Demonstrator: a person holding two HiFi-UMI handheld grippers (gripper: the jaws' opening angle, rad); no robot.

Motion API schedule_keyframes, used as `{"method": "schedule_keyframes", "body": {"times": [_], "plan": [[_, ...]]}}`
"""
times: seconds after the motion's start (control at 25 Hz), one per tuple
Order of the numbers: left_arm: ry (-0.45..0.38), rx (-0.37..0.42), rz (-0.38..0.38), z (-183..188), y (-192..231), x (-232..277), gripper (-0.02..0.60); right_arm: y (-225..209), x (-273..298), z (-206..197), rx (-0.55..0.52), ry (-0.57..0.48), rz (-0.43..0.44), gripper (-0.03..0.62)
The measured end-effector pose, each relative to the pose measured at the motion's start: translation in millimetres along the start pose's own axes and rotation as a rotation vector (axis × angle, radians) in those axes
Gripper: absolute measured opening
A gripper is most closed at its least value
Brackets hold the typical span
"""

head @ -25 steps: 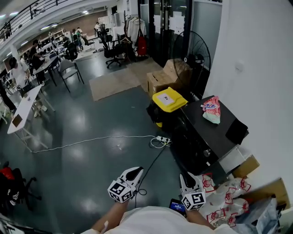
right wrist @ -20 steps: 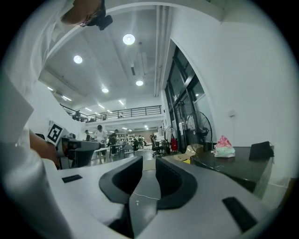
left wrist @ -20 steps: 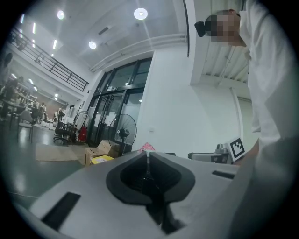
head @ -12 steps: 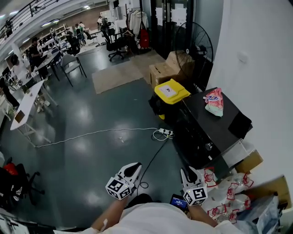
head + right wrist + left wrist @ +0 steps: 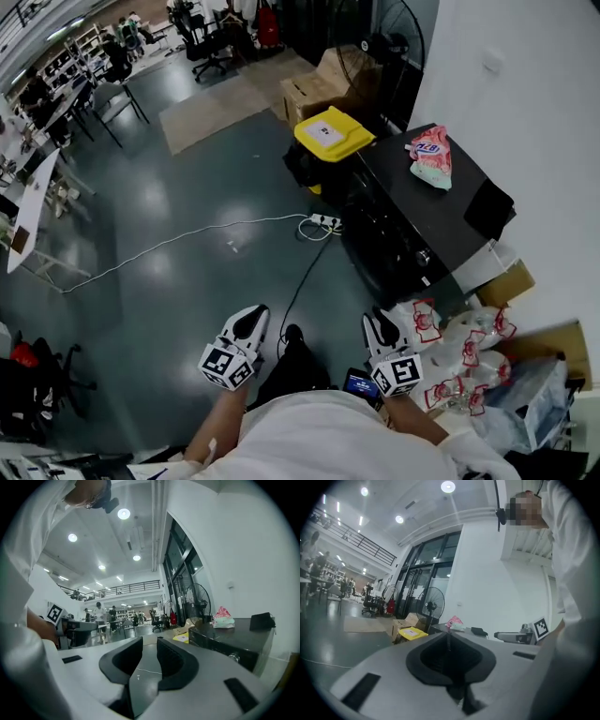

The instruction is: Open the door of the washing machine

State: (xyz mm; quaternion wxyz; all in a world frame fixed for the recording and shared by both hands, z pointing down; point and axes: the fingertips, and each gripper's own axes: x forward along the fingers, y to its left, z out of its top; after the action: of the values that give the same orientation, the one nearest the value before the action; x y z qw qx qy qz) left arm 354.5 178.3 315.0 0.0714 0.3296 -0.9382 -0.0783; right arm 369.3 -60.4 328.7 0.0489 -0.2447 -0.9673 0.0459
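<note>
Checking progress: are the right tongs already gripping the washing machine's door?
No, the right tongs stand open with only floor between them, apart from the washing machine.

The black washing machine (image 5: 450, 199) stands against the white wall, its front door (image 5: 380, 253) shut.

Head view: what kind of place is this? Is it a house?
Probably not a house: it looks like a big open workshop or office hall. There are long work tables, rolling office chairs and cardboard boxes, with a washing machine by the wall.
</note>
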Motion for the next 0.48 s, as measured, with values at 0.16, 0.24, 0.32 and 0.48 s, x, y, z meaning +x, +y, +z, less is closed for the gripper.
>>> {"method": "schedule_keyframes", "body": {"times": [0.16, 0.24, 0.32, 0.48], "plan": [[0.012, -0.019, -0.003, -6, 35, 32, 0.017, -24, 30, -2, 0.002, 0.018, -0.03, 0.106], [0.013, -0.043, -0.016, -5, 50, 50, 0.023, -38, 44, -2, 0.008, 0.037, -0.063, 0.106], [-0.007, -0.044, -0.035, 9, 66, 67, 0.032, -47, 64, 3, 0.001, 0.055, -0.08, 0.106], [-0.023, -0.048, -0.059, 36, 112, 99, 0.038, -56, 114, 25, -0.019, 0.064, -0.097, 0.106]]}}
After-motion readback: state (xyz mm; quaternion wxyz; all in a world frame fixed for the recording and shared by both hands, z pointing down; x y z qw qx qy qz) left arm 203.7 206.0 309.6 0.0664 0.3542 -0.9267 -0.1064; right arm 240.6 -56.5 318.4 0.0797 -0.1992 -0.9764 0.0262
